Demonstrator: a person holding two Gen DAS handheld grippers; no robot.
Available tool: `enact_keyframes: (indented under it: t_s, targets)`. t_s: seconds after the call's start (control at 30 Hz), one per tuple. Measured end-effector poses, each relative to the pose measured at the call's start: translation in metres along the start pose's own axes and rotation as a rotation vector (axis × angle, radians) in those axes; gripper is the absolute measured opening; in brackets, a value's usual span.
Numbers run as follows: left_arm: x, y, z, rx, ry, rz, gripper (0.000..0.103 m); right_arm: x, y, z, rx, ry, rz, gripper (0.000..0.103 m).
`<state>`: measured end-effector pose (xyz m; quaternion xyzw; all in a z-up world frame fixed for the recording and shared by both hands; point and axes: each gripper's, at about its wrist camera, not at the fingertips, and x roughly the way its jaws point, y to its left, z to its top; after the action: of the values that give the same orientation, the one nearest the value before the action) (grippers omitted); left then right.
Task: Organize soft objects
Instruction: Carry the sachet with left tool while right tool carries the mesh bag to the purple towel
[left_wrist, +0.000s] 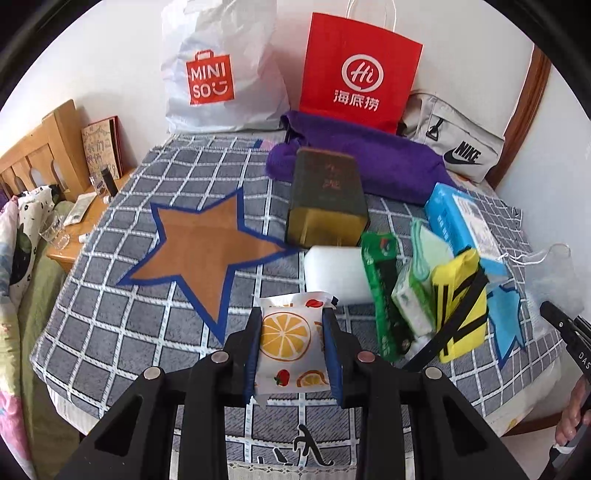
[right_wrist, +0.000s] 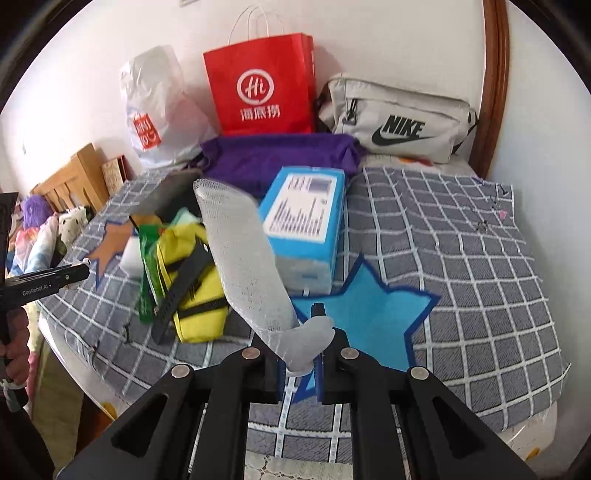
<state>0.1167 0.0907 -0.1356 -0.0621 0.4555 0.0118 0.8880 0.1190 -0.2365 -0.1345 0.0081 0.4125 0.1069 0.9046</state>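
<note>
the left gripper (left_wrist: 293, 338) pinches a light, squashy fruit-print pack (left_wrist: 291, 343) by its sides above the checked cloth (left_wrist: 110, 332); the right gripper (right_wrist: 300, 363) nips a limp grey sock (right_wrist: 245, 258) by its toe, over the blue star (right_wrist: 373, 314).

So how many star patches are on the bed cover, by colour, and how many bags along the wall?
Orange-brown star: 1
Light blue star: 1
Bags at the wall: 3 (white bag, red bag, grey bag)
Total: 5

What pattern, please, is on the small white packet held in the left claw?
Orange citrus slices and small red strawberries, clearest in the left wrist view.
</note>
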Motion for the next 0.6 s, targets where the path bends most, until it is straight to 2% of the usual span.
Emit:
enact_keyframes:
  t_s: [0.3, 0.6]
  targets:
    - [-0.010, -0.012, 0.038, 0.006, -0.037, -0.001, 0.029, 0.000, -0.001, 0.038, 0.010, -0.027, 0.013, 0.011]
    - [-0.002, -0.021, 0.082, 0.016, -0.057, 0.005, 0.029, 0.012, 0.010, 0.086, -0.018, -0.057, 0.029, 0.011]
